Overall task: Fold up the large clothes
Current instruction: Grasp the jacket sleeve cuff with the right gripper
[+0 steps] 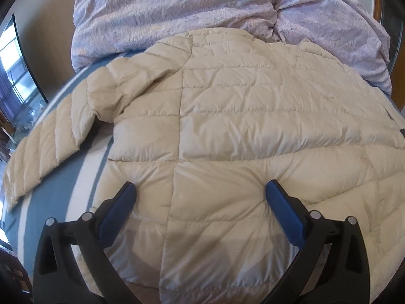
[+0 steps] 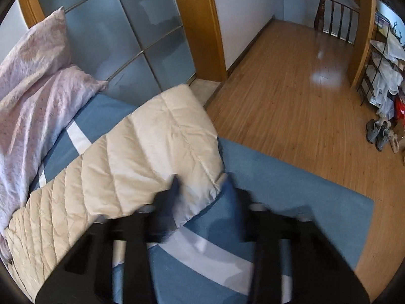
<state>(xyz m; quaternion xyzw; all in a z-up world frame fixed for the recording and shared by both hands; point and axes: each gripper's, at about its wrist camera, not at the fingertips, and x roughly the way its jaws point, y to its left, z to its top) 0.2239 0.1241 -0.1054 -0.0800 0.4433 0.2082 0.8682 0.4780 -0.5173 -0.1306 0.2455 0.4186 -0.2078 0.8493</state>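
Observation:
A cream quilted puffer jacket (image 1: 240, 106) lies spread flat on a blue and white bedsheet (image 1: 50, 190). Its left sleeve (image 1: 45, 141) stretches toward the bed's left edge. My left gripper (image 1: 200, 187) is open, its blue fingertips pressing down on the jacket's lower body. In the right wrist view the jacket's other sleeve (image 2: 141, 157) lies across the sheet (image 2: 202, 253). My right gripper (image 2: 202, 179) is open around the sleeve's cuff end; the view is blurred by motion.
A crumpled lilac duvet (image 1: 177, 7) is heaped behind the jacket, also seen in the right wrist view (image 2: 33, 81). The bed edge drops to a wooden floor (image 2: 291, 88). Frosted wardrobe doors (image 2: 114, 38) stand behind the bed. Shoes (image 2: 379, 131) and shelving sit at the far right.

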